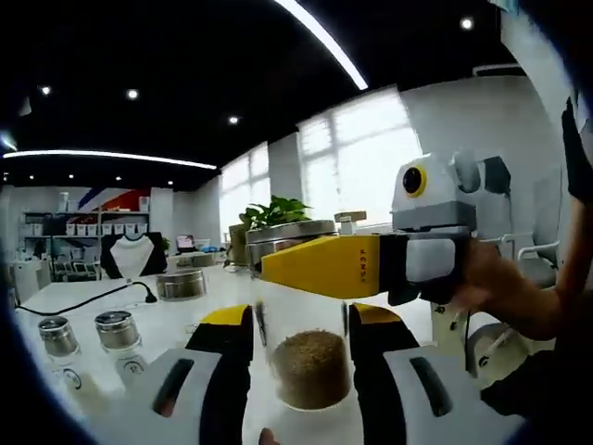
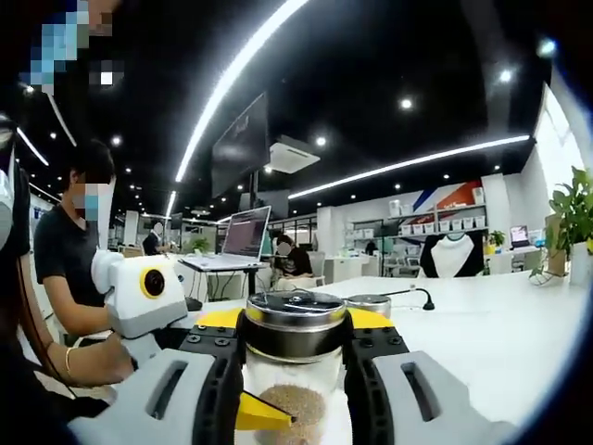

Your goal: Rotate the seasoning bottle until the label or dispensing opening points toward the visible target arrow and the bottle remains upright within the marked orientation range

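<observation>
The seasoning bottle (image 1: 310, 357) stands upright between my left gripper's (image 1: 301, 348) fingers (image 1: 227, 371), its clear glass body pinched low down, at the level of the brown seasoning inside. My right gripper (image 2: 296, 357) holds the same bottle higher up: in the right gripper view its fingers (image 2: 222, 371) clamp either side of the glass just under the metal lid (image 2: 296, 315), and the lid's rim sits just above the fingertips. In the left gripper view the right gripper (image 1: 361, 264) comes in from the right with its yellow finger lying across the bottle just under the lid (image 1: 289, 234), a hand (image 1: 486, 283) behind it. In the right gripper view the yellow tip of my left gripper (image 2: 264, 413) shows through the glass, low between the fingers.

The white desk (image 2: 482, 334) carries the rest. Left of my left fingers two small metal-capped jars (image 1: 88, 336) stand near each other, well apart from the bottle. Beyond them lies a flat round tin (image 1: 181, 285) with a black cable (image 1: 93, 298) running past it. Right of my right fingers the desk is open out to its far edge, where a potted plant (image 2: 573, 222) stands. Left of those fingers a person (image 2: 69, 250) sits close to the desk edge, with a laptop (image 2: 236, 243) beyond.
</observation>
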`<action>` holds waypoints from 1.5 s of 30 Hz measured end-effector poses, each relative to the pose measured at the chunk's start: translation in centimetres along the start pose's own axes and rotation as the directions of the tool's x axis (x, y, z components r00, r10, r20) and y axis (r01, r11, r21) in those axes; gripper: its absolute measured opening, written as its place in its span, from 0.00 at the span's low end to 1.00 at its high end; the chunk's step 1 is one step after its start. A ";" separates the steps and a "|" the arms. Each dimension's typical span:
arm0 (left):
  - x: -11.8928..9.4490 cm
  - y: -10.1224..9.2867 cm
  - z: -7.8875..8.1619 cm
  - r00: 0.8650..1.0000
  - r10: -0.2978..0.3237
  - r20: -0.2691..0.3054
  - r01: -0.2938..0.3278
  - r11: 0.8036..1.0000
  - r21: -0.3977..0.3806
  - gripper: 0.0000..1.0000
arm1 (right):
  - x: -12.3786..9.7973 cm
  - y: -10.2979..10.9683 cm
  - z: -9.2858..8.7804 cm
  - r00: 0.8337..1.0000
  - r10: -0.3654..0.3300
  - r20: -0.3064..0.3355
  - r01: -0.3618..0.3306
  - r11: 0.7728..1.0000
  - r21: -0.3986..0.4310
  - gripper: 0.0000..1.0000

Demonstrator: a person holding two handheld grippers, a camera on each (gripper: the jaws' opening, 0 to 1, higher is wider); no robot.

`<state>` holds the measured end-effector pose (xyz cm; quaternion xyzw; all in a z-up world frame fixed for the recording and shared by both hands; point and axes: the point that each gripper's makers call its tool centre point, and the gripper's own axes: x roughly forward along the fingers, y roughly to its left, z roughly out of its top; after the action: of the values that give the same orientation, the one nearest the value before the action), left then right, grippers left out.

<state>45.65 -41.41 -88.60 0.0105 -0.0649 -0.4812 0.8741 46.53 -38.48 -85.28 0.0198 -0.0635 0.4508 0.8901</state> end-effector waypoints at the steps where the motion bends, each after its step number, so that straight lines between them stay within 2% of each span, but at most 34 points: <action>1: 0.0 0.1 0.0 1.000 -0.014 -0.001 0.014 1.000 -0.008 0.43 | 0.0 0.0 0.0 1.000 0.002 0.000 -0.002 1.000 0.001 0.38; 4: 0.1 0.0 -0.3 0.999 -0.053 -0.011 0.052 0.998 -0.031 0.44 | -0.4 -0.1 -0.1 1.000 0.004 0.000 -0.004 1.000 0.018 0.38; 7: 0.2 0.3 -0.6 0.997 -0.081 -0.011 0.079 0.993 -0.088 0.47 | -0.6 -0.1 -0.1 1.000 0.005 0.010 -0.005 0.999 0.032 0.38; 10: 0.2 -0.3 -0.7 0.995 -0.100 -0.003 0.100 0.991 -0.088 0.46 | -0.6 -0.1 -0.2 1.000 0.008 0.008 -0.008 0.999 0.036 0.38; 15: 0.4 -1.4 -1.4 0.984 -0.177 -0.037 0.172 0.980 -0.103 0.47 | -0.5 0.4 0.0 0.999 0.034 0.015 -0.034 0.999 0.033 0.38; 20: 0.4 -1.0 -0.7 0.982 -0.189 -0.019 0.186 0.976 -0.110 0.48 | -0.8 1.0 0.3 0.998 0.060 0.023 -0.060 0.998 0.035 0.38; 25: 0.4 -1.9 -0.7 0.966 -0.257 -0.027 0.254 0.963 -0.093 0.45 | -0.7 1.5 0.2 0.997 0.082 0.011 -0.082 0.996 0.018 0.38; 28: 0.5 -1.8 -0.9 0.972 -0.231 -0.037 0.227 0.969 -0.092 0.45 | -0.7 1.3 0.0 0.997 0.073 0.007 -0.073 0.997 0.028 0.39; 32: 0.5 -1.5 -0.5 0.982 -0.187 -0.011 0.186 0.981 -0.058 0.44 | -0.7 1.2 0.2 0.997 0.071 0.018 -0.072 0.997 0.041 0.39; 35: 0.4 -1.3 -0.3 0.991 -0.132 0.002 0.132 0.991 -0.019 0.44 | -0.8 1.1 0.3 0.998 0.059 0.020 -0.060 0.997 0.057 0.39; 38: 0.5 -0.9 -0.7 0.997 -0.073 -0.013 0.072 0.997 -0.030 0.44 | -0.7 0.6 -0.1 1.000 0.027 0.014 -0.029 0.994 0.101 0.39; 45: 0.8 -0.2 -1.7 0.997 0.062 -0.035 -0.063 0.997 -0.040 0.43 | -0.3 0.4 -0.9 0.999 -0.033 -0.011 0.033 0.997 0.076 0.39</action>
<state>46.12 -42.23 -90.23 -0.0015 -0.0403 -0.4546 0.8898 46.11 -38.41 -86.26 0.0524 -0.0414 0.4382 0.8964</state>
